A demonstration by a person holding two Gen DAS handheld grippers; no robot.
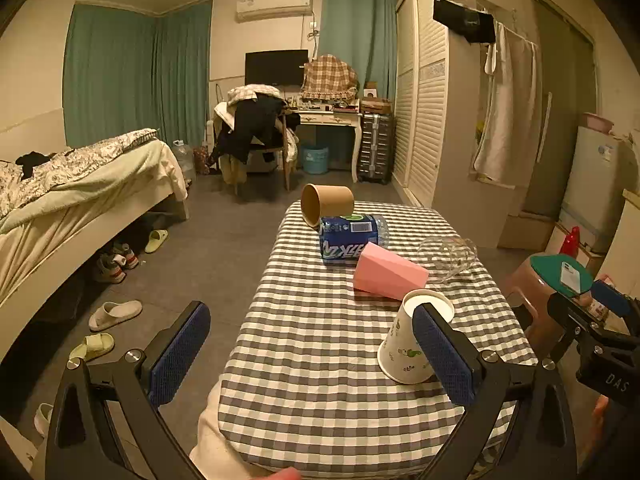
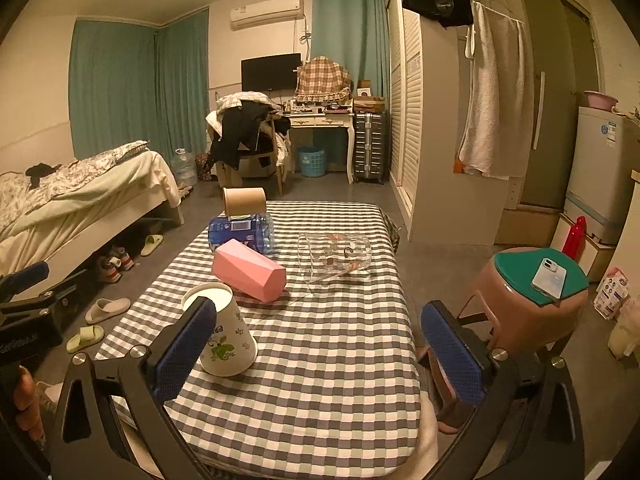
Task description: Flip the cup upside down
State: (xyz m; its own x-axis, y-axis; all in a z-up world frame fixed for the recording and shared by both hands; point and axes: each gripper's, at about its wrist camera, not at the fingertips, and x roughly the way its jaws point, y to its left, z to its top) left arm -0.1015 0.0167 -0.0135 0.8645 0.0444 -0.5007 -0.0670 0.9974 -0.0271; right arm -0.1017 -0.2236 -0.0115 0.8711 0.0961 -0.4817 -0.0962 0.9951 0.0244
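Note:
A white paper cup with green prints (image 1: 408,344) (image 2: 224,332) stands upside down on the checked table (image 1: 320,360) (image 2: 328,360), base up. A pink cup (image 1: 388,272) (image 2: 250,274), a clear glass cup (image 1: 450,256) (image 2: 336,256) and a brown paper cup (image 1: 326,202) (image 2: 243,200) lie on their sides. My left gripper (image 1: 312,356) is open and empty, its right finger (image 1: 444,356) in front of the white cup. My right gripper (image 2: 316,356) is open and empty, its left finger (image 2: 184,348) beside the white cup.
A blue-labelled water bottle (image 1: 352,236) (image 2: 240,232) lies on the table beside the brown cup. A brown stool (image 2: 532,300) with a phone (image 2: 548,274) stands right of the table. A bed (image 1: 60,200) and slippers (image 1: 114,314) are on the left.

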